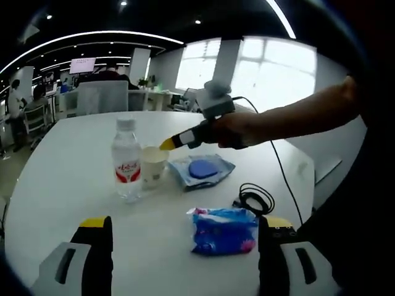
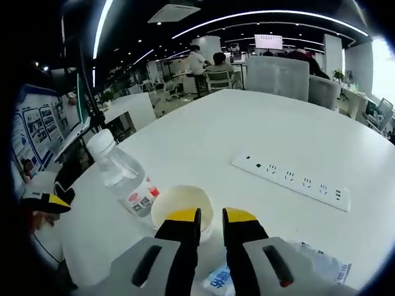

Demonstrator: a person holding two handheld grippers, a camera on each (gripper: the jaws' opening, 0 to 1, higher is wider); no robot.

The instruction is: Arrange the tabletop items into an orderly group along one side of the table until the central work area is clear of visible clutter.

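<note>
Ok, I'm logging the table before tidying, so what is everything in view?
water bottle: one, clear with red label, beside the cup.
paper cup: one, pale, right of the bottle in the left gripper view.
blue pouch: one, clear wrap with blue inside, behind the wipes.
wipes pack: one, blue and white, nearest the left gripper.
black cable: one, coiled by the table edge.
power strip: one, white, mid-table.
table: one, white.
left gripper: jaws wide apart.
right gripper: jaws narrowly apart, at the cup's rim.
</note>
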